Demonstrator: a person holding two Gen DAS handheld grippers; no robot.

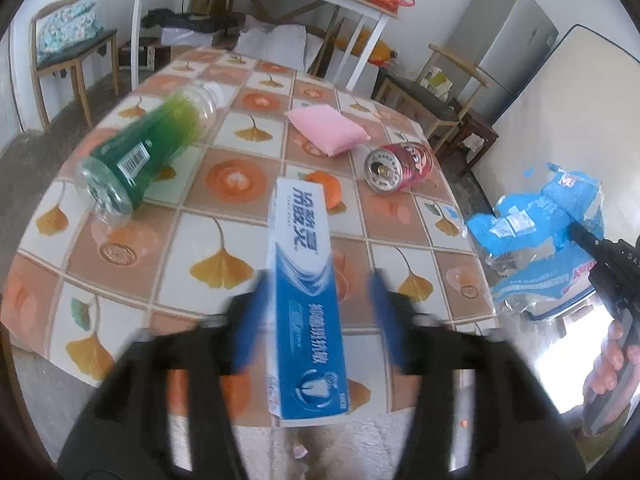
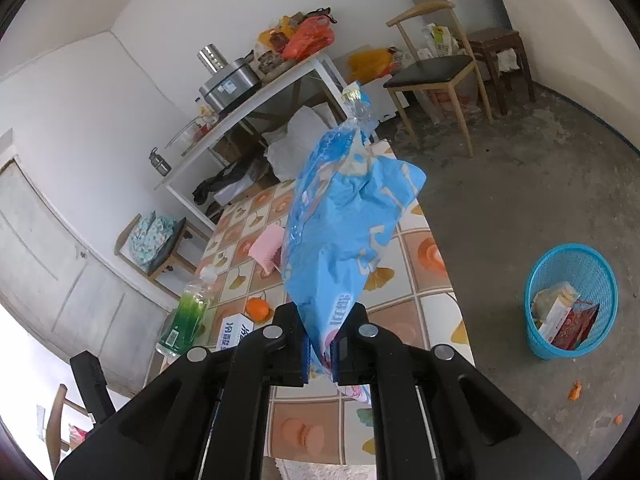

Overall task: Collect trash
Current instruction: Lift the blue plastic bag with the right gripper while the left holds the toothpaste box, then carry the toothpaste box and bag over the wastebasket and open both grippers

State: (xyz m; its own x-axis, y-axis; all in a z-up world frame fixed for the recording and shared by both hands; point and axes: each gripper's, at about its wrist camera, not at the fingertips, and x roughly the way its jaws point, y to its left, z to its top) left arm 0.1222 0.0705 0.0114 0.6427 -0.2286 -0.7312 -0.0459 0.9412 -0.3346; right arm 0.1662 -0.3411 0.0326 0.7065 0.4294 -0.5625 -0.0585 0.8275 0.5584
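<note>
The right tongs (image 2: pixel 320 354) are pinched on the lower end of a blue plastic wrapper (image 2: pixel 344 224), which is held raised above the worktop (image 2: pixel 416 312), presumably so that it can be carried across to the blue wastebasket (image 2: pixel 572 300) standing on the floor well off the worktop's right edge; cartons are already seen inside it. The left tongs (image 1: pixel 318 320) are spread wide, one finger either side of a toothpaste box (image 1: pixel 306 292) lying at the worktop's near edge; no contact is seen, so the box appears only lined up for a grip. Further along the worktop, a green bottle (image 1: pixel 146 148), a crushed can (image 1: pixel 400 168) and a pink sponge (image 1: pixel 328 130) lie uncollected.
</note>
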